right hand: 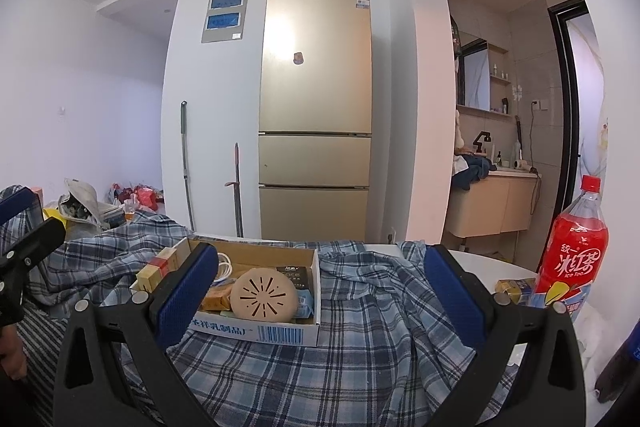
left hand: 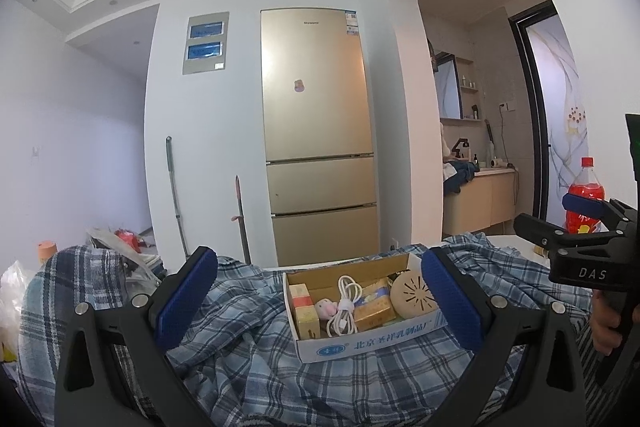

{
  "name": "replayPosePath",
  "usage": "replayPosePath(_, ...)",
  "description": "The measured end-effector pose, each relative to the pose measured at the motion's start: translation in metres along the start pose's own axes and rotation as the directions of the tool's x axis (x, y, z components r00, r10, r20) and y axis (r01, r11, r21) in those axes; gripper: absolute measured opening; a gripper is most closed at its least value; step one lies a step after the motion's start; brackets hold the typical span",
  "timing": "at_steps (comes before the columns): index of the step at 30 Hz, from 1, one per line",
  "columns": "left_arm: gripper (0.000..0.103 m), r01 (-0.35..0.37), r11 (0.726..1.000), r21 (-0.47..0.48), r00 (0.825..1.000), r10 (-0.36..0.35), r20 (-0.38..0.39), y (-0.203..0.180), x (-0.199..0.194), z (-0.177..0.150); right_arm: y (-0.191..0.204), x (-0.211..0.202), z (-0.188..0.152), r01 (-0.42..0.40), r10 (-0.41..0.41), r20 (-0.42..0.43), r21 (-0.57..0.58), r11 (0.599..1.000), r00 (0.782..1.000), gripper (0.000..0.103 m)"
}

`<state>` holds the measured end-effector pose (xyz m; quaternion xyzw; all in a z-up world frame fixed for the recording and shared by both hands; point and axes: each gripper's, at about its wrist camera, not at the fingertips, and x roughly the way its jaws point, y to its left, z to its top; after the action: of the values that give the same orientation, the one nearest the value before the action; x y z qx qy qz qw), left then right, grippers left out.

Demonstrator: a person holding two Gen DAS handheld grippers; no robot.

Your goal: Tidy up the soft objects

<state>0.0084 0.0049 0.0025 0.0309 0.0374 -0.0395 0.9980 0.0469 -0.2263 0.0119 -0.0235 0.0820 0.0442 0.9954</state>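
Shirt (left hand: 248, 359) (plaid) lies spread beneath both wide-open tools (left hand: 318, 301) (right hand: 320, 297).

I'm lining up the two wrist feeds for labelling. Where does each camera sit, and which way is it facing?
Left wrist: on the left hand-held gripper, open, facing the fridge across the plaid cloth and cardboard box; the right hand-held gripper and fingers show at right.
Right wrist: on the right hand-held gripper, open, facing the same way from further right; the left hand-held gripper shows at left, the red bottle at right.
Shared: fridge, cloth, box, bottle.
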Motion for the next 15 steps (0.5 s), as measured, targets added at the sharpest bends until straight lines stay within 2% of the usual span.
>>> replayPosePath(5, 0.103, 0.000, 1.000, -0.023, 1.000, 0.000, 0.000, 0.0047, 0.0000, 0.0011, 0.0018, -0.0043, -0.0003, -0.001, 0.001, 0.019, -0.009, 1.000, 1.000, 0.103)
replayPosePath(15, 0.103, 0.008, 0.999, -0.035, 1.000, -0.008, -0.021, 0.0059, 0.0037, 0.0011, 0.0086, -0.0023, -0.0030, -0.005, 0.005, 0.004, -0.040, 0.999, 1.000, 0.102)
